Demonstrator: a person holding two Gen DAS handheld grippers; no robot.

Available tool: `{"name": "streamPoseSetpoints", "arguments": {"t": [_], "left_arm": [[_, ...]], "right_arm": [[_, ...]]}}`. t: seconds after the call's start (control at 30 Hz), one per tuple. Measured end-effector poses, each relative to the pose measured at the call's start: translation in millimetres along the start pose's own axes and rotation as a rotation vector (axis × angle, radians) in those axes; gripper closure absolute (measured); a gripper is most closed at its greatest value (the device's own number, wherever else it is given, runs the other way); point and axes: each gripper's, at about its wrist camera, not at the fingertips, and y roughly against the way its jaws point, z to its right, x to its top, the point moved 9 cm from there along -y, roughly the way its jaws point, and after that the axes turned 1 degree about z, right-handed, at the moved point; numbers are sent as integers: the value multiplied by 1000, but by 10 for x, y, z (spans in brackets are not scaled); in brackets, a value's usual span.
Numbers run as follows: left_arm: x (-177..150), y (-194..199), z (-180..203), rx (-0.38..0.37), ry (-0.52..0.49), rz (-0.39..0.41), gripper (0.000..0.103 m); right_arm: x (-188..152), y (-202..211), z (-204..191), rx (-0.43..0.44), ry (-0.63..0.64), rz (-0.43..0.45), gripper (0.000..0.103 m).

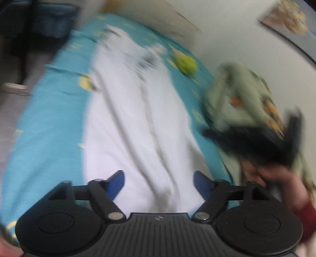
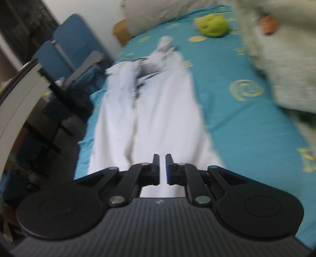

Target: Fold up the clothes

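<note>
White trousers [image 1: 138, 122] lie stretched lengthwise on the teal bed sheet [image 1: 49, 118], with the waistband at the far end. My left gripper [image 1: 159, 182] is open just above their near end, and nothing sits between its blue pads [image 1: 118, 181]. In the right wrist view the same trousers [image 2: 154, 110] run away from my right gripper [image 2: 162, 168]. Its fingers stand almost together with a thin slit and nothing visibly held. The left wrist view shows the right gripper [image 1: 266, 142] as a black blur at the right, held by a hand [image 1: 276, 174] in a red sleeve.
A pale green blanket [image 2: 276, 59] is bunched along the wall side of the bed [image 2: 246, 122]. A green plush toy [image 2: 213, 25] and a grey pillow [image 2: 158, 11] lie at the far end. A blue chair [image 2: 73, 43] and dark furniture stand off the bed's left edge.
</note>
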Motion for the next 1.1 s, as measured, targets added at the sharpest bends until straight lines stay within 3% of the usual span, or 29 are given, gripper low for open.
{"name": "streamPoseSetpoints", "arguments": {"t": [0.03, 0.1, 0.27, 0.4, 0.53, 0.6, 0.67, 0.73, 0.77, 0.8, 0.83, 0.87, 0.97, 1.1], "left_arm": [[58, -17, -116, 37, 37, 15, 21], [127, -59, -342, 116, 108, 24, 19], [200, -276, -705, 202, 207, -34, 19], [64, -373, -696, 196, 186, -100, 20], [-71, -466, -687, 190, 165, -166, 20], [-139, -511, -683, 187, 154, -199, 29], [-237, -533, -625, 151, 149, -251, 36], [-330, -541, -551, 139, 126, -289, 49], [-361, -546, -527, 145, 112, -299, 61], [-368, -547, -522, 154, 108, -298, 74], [-375, -549, -516, 163, 104, -297, 80], [-379, -546, -500, 163, 99, -295, 95], [-322, -450, -382, 117, 73, -238, 100], [-75, -122, -285, 31, 123, -78, 101]], "right_arm": [[-9, 59, 85, -19, -20, -2, 40], [-57, 130, 252, -67, -55, 1, 10], [-247, -40, 509, -87, -201, -105, 12], [-335, -225, 555, -154, -205, -160, 12], [-404, -295, 581, -138, -243, -217, 12], [-467, -296, 478, -128, -191, -256, 12], [-545, -278, 353, -118, -125, -299, 26], [-607, -250, 299, -131, -81, -325, 32], [-644, -242, 272, -132, -63, -342, 32], [-684, -233, 241, -126, -45, -362, 41], [-725, -219, 201, -114, -22, -383, 70], [-745, -194, 164, -104, 2, -392, 88], [-759, -92, 50, -82, 69, -389, 93], [-559, 240, -129, 12, 53, -300, 94]]}}
